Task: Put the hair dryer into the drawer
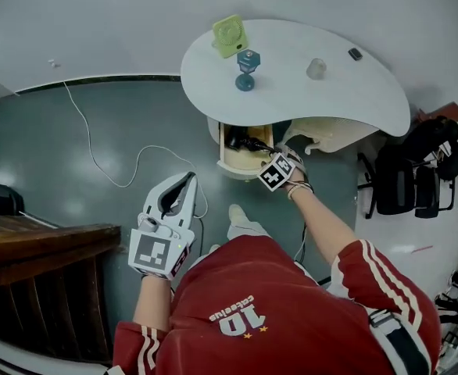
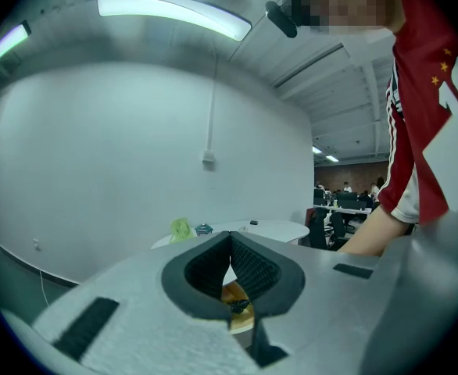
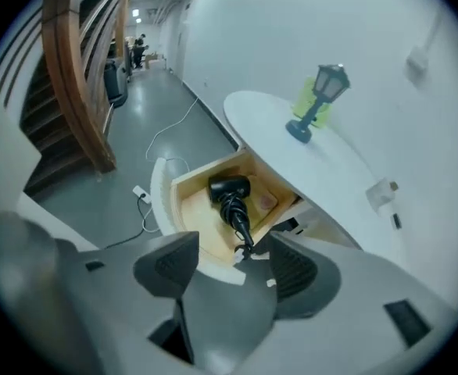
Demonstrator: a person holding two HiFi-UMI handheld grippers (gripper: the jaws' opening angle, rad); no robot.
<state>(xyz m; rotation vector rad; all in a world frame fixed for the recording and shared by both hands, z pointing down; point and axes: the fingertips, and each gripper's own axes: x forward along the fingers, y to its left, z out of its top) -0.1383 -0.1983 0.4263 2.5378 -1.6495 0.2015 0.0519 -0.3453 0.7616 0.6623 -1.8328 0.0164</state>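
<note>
The black hair dryer point(image 1: 235, 138) lies inside the open wooden drawer point(image 1: 230, 166) under the white table point(image 1: 291, 92). In the right gripper view the dryer point(image 3: 229, 191) rests on the drawer floor, its cord trailing toward the drawer's point(image 3: 200, 174) near edge. My right gripper point(image 1: 278, 156) hovers just above that edge, open point(image 3: 233, 266), with nothing between its pads. My left gripper point(image 1: 188, 180) hangs over the floor to the drawer's left, away from it, with its pads point(image 2: 230, 244) meeting at the tips and holding nothing.
On the tabletop stand a green fan point(image 1: 229, 36), a blue lamp point(image 1: 247, 69), a clear cup point(image 1: 316, 69) and a small dark object point(image 1: 356, 53). A white cable point(image 1: 112, 174) runs over the floor. A wooden staircase point(image 1: 41, 260) is at left, black chairs point(image 1: 405, 182) at right.
</note>
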